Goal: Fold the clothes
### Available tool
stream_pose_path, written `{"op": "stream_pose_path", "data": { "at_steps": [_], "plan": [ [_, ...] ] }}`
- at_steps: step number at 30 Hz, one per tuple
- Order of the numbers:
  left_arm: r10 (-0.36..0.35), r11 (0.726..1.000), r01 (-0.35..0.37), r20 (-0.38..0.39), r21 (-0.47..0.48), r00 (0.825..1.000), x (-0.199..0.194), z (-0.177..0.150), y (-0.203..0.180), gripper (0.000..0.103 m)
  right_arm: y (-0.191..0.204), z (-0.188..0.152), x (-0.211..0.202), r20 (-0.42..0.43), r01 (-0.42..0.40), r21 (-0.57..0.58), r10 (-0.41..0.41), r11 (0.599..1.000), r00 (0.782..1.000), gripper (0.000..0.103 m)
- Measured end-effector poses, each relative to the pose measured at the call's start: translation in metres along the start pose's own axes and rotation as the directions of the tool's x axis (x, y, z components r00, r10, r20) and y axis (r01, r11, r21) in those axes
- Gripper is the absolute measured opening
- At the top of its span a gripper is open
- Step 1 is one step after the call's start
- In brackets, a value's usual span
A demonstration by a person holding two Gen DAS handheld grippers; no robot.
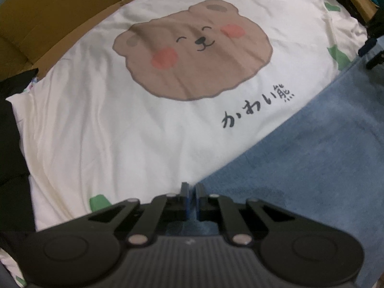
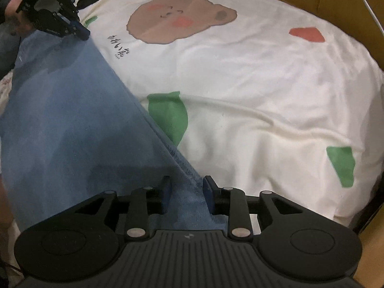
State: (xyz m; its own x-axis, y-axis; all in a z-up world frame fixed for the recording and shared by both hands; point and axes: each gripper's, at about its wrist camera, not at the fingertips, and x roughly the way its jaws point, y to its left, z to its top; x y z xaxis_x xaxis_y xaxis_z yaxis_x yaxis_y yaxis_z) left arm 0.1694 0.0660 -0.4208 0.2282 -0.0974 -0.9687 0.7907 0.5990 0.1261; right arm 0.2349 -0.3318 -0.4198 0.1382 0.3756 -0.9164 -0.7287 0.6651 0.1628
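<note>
Blue terry cloth (image 2: pixel 72 120) on wrinkled cream sheet (image 2: pixel 264 96)

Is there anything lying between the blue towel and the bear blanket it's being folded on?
Nothing visible. The blue towel lies straight on the bear blanket, whose white area beyond the towel's edge is bare apart from its printed shapes.

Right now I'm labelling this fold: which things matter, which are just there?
Job: blue terry towel; left gripper, shut on it; right gripper, jaws apart around its edge.
Just there: cream bear-print bedsheet; brown cardboard.
</note>
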Motion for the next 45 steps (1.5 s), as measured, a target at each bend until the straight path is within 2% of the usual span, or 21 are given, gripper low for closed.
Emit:
{"op": "stream_pose_path", "data": {
  "at_steps": [1, 3, 5, 13, 14, 16, 18, 21, 23, 26, 32, 35, 45],
  "plan": [
    [0.0, 1.0, 0.0, -0.001, -0.001, 1.0, 0.0, 0.0, 0.0, 0.005, 0.0, 0.0, 0.0, 0.002, -0.003, -0.002, 0.003, 1.0, 1.0, 0.028],
    [0.001, 1.0, -0.001, -0.004, -0.003, 1.0, 0.0, 0.001, -0.001, 0.005, 0.003, -0.001, 0.0, 0.017, 0.016, -0.03, -0.016, 0.999, 1.0, 0.01],
    [0.002, 1.0, -0.002, -0.007, -0.005, 1.0, 0.0, 0.001, -0.001, 0.005, 0.003, -0.001, -0.003, 0.029, 0.021, -0.04, -0.02, 0.999, 0.999, 0.002],
    [0.005, 1.0, -0.005, -0.014, -0.008, 1.0, -0.001, 0.003, -0.002, 0.005, 0.0, -0.001, -0.013, 0.031, -0.022, -0.032, 0.023, 0.999, 0.999, 0.001],
    [0.006, 1.0, -0.006, -0.016, -0.007, 1.0, -0.001, 0.004, -0.002, 0.005, 0.001, -0.001, -0.01, 0.022, -0.027, -0.048, 0.028, 0.999, 0.999, 0.005],
    [0.007, 1.0, -0.007, -0.019, -0.006, 1.0, 0.0, 0.005, -0.003, 0.005, 0.003, 0.0, -0.005, 0.004, -0.037, -0.081, 0.038, 0.996, 0.999, 0.008],
    [0.001, 1.0, -0.002, -0.02, -0.021, 1.0, 0.0, 0.005, -0.001, 0.006, 0.002, 0.003, 0.0, -0.015, -0.057, -0.097, 0.055, 0.994, 0.998, 0.024],
    [-0.005, 0.999, 0.004, -0.017, -0.04, 1.0, 0.0, 0.004, 0.001, 0.006, -0.006, 0.007, 0.003, -0.037, -0.091, -0.092, 0.088, 0.992, 0.995, 0.025],
    [-0.005, 0.999, 0.004, -0.014, -0.039, 1.0, 0.0, 0.003, 0.001, 0.006, -0.005, 0.008, 0.004, -0.047, -0.107, -0.123, 0.102, 0.987, 0.994, 0.024],
    [-0.011, 0.998, 0.01, -0.005, -0.055, 1.0, -0.002, 0.002, 0.002, 0.006, 0.001, 0.008, 0.004, -0.052, -0.102, -0.168, 0.095, 0.981, 0.994, 0.003],
    [-0.019, 0.998, 0.021, 0.022, -0.067, 1.0, -0.007, -0.004, 0.006, 0.004, -0.001, 0.007, -0.004, -0.005, -0.064, -0.056, 0.063, 0.996, 0.998, 0.001],
    [-0.016, 0.998, 0.017, 0.027, -0.068, 1.0, -0.006, -0.012, 0.005, 0.003, 0.002, 0.007, -0.005, 0.003, -0.031, -0.04, 0.031, 0.999, 1.0, 0.001],
    [-0.001, 0.996, 0.002, 0.011, -0.09, 1.0, -0.002, 0.001, 0.004, 0.006, 0.003, 0.01, 0.008, 0.013, 0.035, -0.002, -0.035, 0.999, 0.999, 0.002]
  ]
}}
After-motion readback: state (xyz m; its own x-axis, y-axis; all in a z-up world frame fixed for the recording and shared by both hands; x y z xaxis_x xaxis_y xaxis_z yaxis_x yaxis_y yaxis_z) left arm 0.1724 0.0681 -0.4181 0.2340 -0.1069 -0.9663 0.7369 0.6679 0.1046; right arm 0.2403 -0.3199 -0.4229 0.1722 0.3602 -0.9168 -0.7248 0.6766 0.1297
